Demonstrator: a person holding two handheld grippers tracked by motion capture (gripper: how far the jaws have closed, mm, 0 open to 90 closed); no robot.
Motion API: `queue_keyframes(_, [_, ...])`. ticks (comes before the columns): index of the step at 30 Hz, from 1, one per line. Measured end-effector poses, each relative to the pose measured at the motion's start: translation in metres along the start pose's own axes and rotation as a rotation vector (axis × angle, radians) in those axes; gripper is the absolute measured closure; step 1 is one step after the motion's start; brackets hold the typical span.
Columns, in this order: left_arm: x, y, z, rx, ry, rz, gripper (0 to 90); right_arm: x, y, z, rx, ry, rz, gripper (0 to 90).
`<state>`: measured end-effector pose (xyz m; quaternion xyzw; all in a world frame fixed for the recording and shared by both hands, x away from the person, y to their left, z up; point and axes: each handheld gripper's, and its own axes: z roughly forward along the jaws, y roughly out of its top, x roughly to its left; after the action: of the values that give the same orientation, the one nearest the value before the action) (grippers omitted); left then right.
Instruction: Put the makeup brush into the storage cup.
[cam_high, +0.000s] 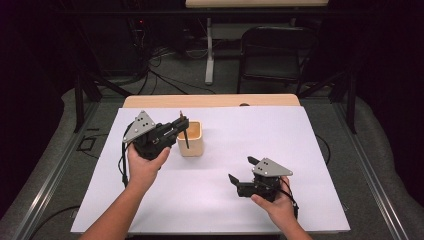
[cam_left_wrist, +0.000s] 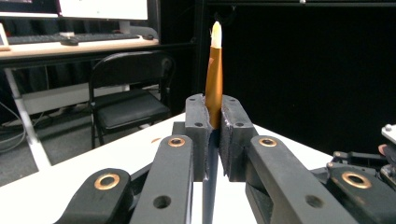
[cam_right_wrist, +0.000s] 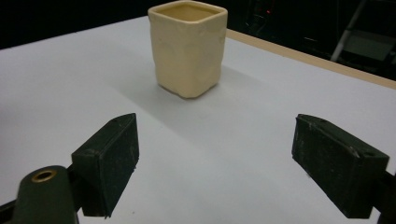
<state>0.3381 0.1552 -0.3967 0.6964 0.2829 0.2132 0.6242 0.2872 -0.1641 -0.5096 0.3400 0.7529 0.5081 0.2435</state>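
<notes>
Pen (cam_left_wrist: 214, 79) sits pinched between the jaws of the left gripper (cam_high: 176, 127), held at the left rim of the cream cup (cam_high: 190, 138), its lower end slanting across the cup's opening. Right of the cup and nearer the person, the right gripper (cam_high: 241, 170) rests on the white table (cam_high: 300, 150), jaws spread wide.

Legible text, labels, brands, numbers, signs: none. The lit monitor screen (cam_left_wrist: 102, 8) on the background desk is too blurred to read.
</notes>
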Motion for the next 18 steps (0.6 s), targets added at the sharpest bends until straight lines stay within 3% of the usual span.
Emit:
queue_keyframes(4, [0.0015, 0.0032, 0.0002, -0.013, 0.004, 0.004, 83.6, 0.0031, -0.0012, 0.0017, 0.016, -0.009, -0.013, 14.5])
queue_keyframes(7, [0.004, 0.0065, 0.0008, -0.013, 0.013, 0.01, 83.6, 0.0061, -0.0015, 0.0017, 0.01, 0.03, -0.016, 14.8])
queue_keyframes(18, [0.0092, 0.0099, 0.0071, -0.018, 0.019, 0.02, 83.6, 0.0089, -0.0023, 0.0015, -0.005, 0.058, -0.01, 15.5])
